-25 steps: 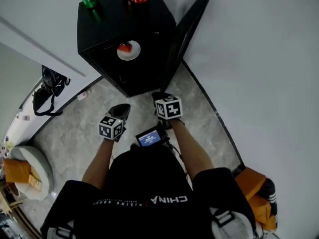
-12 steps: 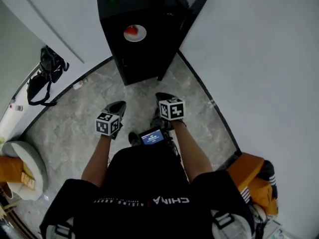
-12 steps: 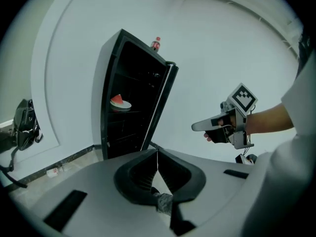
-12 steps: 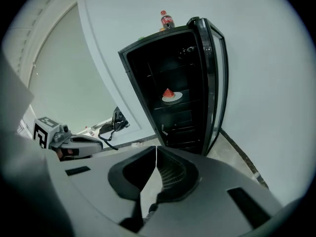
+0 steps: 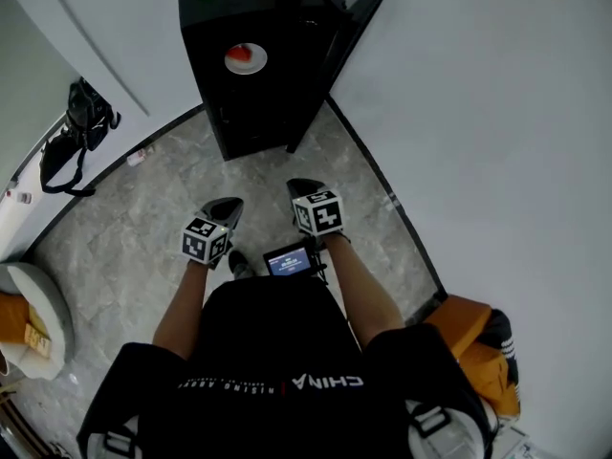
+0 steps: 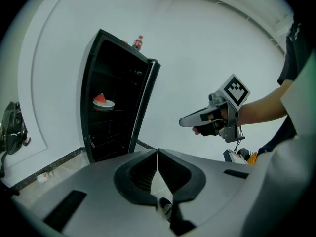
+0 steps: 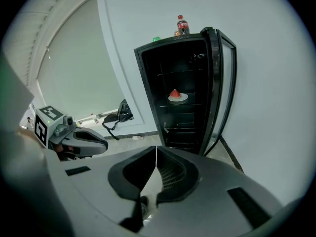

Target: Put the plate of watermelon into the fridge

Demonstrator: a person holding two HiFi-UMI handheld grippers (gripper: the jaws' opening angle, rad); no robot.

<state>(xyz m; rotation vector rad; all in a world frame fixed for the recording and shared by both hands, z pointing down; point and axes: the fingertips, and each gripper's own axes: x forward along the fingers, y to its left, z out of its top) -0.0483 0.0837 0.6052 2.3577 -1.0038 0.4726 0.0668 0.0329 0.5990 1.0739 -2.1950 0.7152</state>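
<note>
Both of my pairs of jaws are pressed together with nothing between them: the left gripper (image 6: 157,153) and the right gripper (image 7: 156,151) each show only a thin seam where the pads meet, and bare floor (image 5: 143,218) lies below them. I hold them side by side in front of my body, apart from each other, both aimed forward and down. Ahead of them, well apart and out of reach, stands the fridge (image 5: 251,113) with its door (image 5: 352,22) swung open. The plate (image 5: 246,59) already sits on a shelf inside, the red watermelon (image 5: 238,54) on top of it, higher than my jaws in both gripper views. So I judge the placing done, and the likely move left is shutting the door. That door hangs on the fridge's right side, upright, its slab turned nearly edge-on towards me, so it lies ahead and to the right of my fingers. My right gripper is the nearer of the two to it, and I would have to step closer before either could touch it.
</note>
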